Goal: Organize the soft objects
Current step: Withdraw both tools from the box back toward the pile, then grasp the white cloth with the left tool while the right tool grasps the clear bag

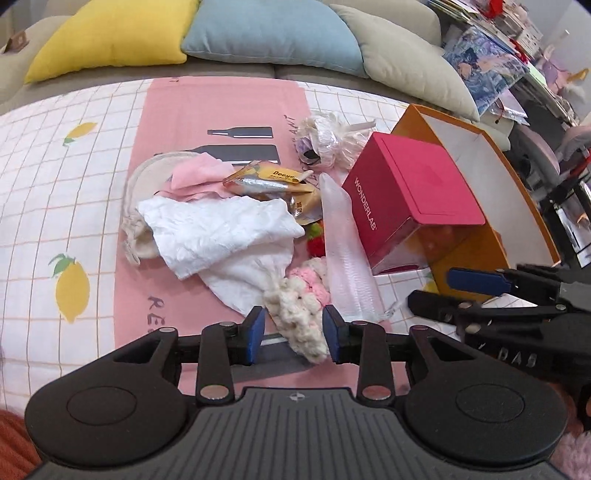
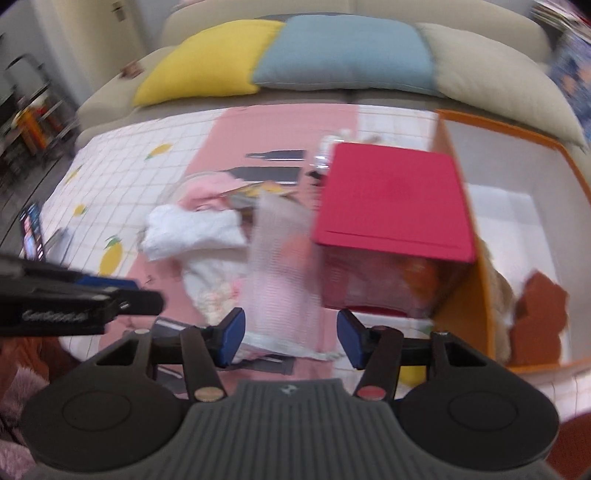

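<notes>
1. While the soft things are lying in a pile (image 1: 229,236) on the pink mat (image 1: 221,107), the left gripper (image 1: 294,334) is hanging released over a knitted piece (image 1: 299,314).
2. The right gripper (image 2: 291,339) is hanging released too, gripping nothing, over a mesh bag (image 2: 284,266) beside the red box (image 2: 395,199).

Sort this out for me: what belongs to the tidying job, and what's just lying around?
Job: white cloth, pink cloth, crochet piece, fluffy toy, orange box.

Lying about: snack packet, pink carton, cushions.

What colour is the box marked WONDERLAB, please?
The WONDERLAB box is magenta-red, clearest in the left wrist view.
</notes>
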